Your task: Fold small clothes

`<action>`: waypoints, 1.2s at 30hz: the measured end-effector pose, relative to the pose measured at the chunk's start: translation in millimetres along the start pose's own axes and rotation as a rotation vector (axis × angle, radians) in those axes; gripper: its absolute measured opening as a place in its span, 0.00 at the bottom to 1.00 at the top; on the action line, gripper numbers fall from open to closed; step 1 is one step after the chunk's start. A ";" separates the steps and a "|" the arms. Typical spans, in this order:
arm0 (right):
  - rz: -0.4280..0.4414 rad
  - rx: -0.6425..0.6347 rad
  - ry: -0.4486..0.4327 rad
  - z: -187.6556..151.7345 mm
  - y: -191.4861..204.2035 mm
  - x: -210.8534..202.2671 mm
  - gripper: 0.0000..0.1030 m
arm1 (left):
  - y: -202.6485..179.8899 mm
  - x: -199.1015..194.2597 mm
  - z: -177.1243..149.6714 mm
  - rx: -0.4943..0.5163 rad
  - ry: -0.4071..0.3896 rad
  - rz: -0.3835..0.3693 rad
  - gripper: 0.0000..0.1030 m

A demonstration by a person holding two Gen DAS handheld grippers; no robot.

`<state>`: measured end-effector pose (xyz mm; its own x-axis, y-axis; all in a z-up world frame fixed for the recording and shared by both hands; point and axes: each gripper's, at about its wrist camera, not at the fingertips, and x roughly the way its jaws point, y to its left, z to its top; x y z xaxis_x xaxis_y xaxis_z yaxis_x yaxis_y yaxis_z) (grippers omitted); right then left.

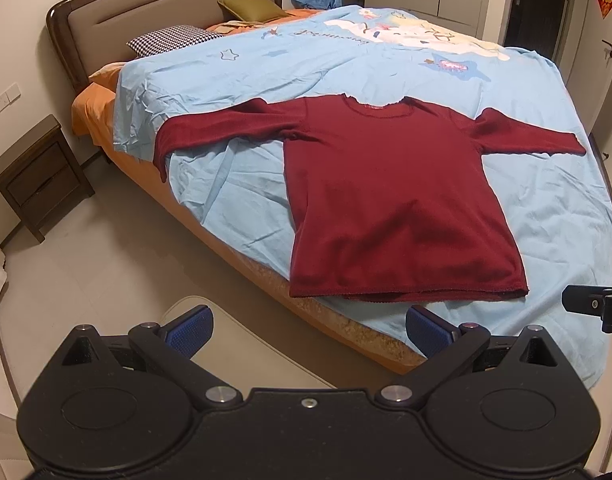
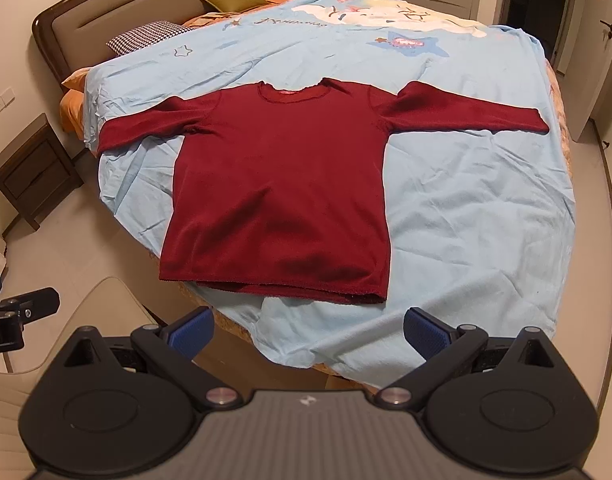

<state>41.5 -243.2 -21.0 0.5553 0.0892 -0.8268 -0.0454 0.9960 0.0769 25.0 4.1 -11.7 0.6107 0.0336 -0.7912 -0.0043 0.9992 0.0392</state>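
While both grippers hang short of the bed's near edge, the dark red long-sleeved shirt (image 1: 401, 200) (image 2: 282, 192) lies flat on the light blue sheet (image 1: 226, 80) (image 2: 485, 200), neck toward the headboard (image 1: 146, 16) side, hem toward the cameras. Both sleeves are spread outward; one sleeve end droops over the sheet's side edge. Left gripper (image 1: 309, 330): fingers wide apart, holding nothing. Right gripper (image 2: 307, 330): fingers wide apart, holding nothing. A wooden nightstand (image 1: 38, 176) stands beside the bed.
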 end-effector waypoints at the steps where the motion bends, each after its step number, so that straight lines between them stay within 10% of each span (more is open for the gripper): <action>1: 0.000 0.002 0.001 0.1 -0.9 0.4 1.00 | -0.9 0.9 0.5 0.001 0.006 0.000 0.99; 36: 0.051 0.067 0.158 44.7 -51.2 70.6 1.00 | -48.3 92.0 59.2 0.008 0.255 0.031 0.99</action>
<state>120.2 -288.1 -58.4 0.4159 0.1449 -0.8978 -0.0116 0.9880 0.1541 128.3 -42.3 -50.2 0.3910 0.0694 -0.9178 -0.0129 0.9975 0.0699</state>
